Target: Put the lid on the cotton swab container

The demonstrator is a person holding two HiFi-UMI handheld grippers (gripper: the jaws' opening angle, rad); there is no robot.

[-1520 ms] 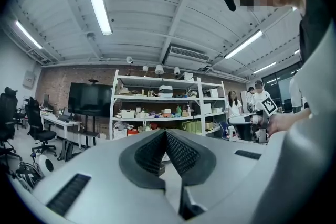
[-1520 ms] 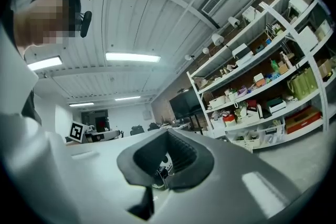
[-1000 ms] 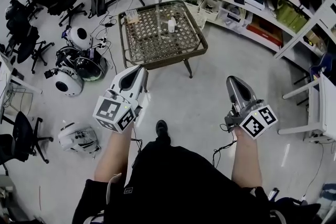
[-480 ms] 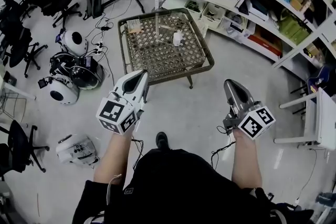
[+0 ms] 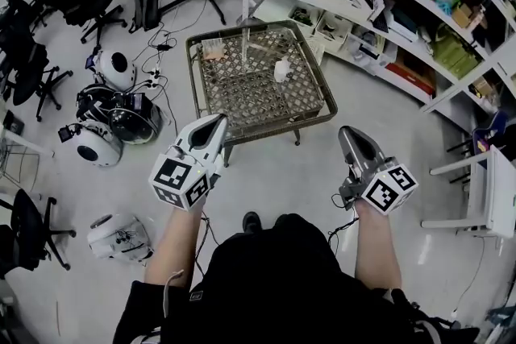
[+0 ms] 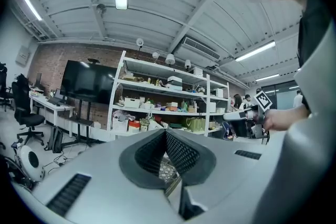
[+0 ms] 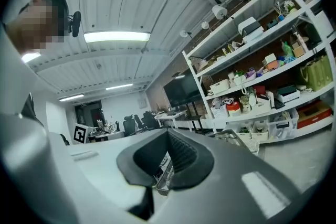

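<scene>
A small white container point(image 5: 282, 70) stands upright on the mesh top of a low metal-framed table point(image 5: 240, 94), toward its right side. A flat pale object point(image 5: 213, 52) lies near the table's far left corner; I cannot tell what it is. My left gripper point(image 5: 218, 119) hangs in the air just short of the table's near left edge, jaws together and empty. My right gripper point(image 5: 347, 131) is held off the table's near right corner, also shut on nothing. Each gripper view shows its pads point(image 6: 173, 152) point(image 7: 181, 155) meeting at the tip.
Long white shelves point(image 5: 387, 4) full of boxes and bins run behind and to the right of the table. Round white devices point(image 5: 97, 142) and cables lie on the floor at left, with office chairs point(image 5: 32, 68) beyond. A white desk point(image 5: 492, 189) stands at right.
The table has come nearer and lower in the head view as the person stepped toward it. Both grippers stay shut and held as before.
</scene>
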